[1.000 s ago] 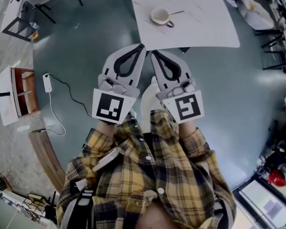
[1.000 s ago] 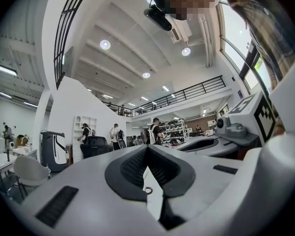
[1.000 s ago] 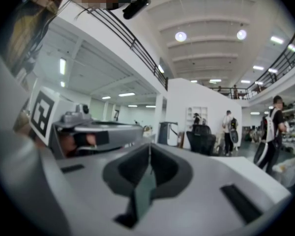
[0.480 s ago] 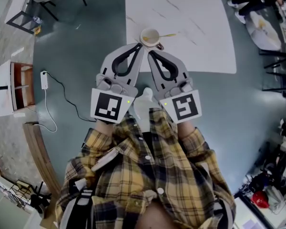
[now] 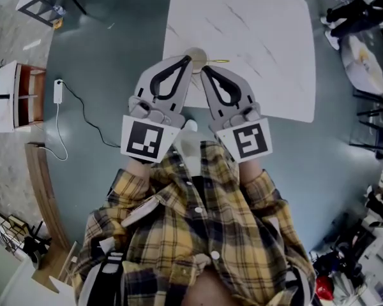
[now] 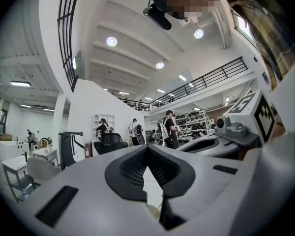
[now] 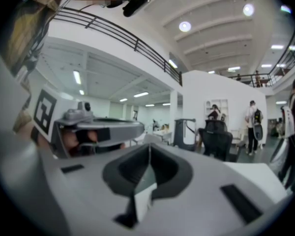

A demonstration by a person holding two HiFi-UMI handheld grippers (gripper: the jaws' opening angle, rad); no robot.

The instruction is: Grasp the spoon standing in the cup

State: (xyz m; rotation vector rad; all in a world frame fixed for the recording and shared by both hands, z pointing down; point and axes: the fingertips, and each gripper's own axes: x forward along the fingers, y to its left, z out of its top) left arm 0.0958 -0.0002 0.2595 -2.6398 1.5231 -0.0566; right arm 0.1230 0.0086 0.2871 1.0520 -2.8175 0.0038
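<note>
A cream cup [image 5: 196,57] stands near the front edge of a white marble table [image 5: 255,37], with a thin gold spoon [image 5: 219,61] sticking out to the right. The cup is partly hidden behind my gripper tips. In the head view, my left gripper [image 5: 189,58] and right gripper [image 5: 203,69] are held side by side in front of my chest, pointing at the cup. Both are shut with nothing between the jaws. In the left gripper view the left gripper [image 6: 147,147] shows closed pads, and in the right gripper view the right gripper [image 7: 149,147] does too.
A power strip [image 5: 56,90] with a cable lies on the grey floor at left, beside a wooden shelf unit [image 5: 16,103]. Chairs [image 5: 370,116] stand right of the table. An office chair [image 7: 217,137] and standing people [image 6: 169,128] are far off.
The table and cup have come closer to me in the head view. The cup has gone from well beyond the gripper tips to right at them, partly covered. Both grippers stay shut.
</note>
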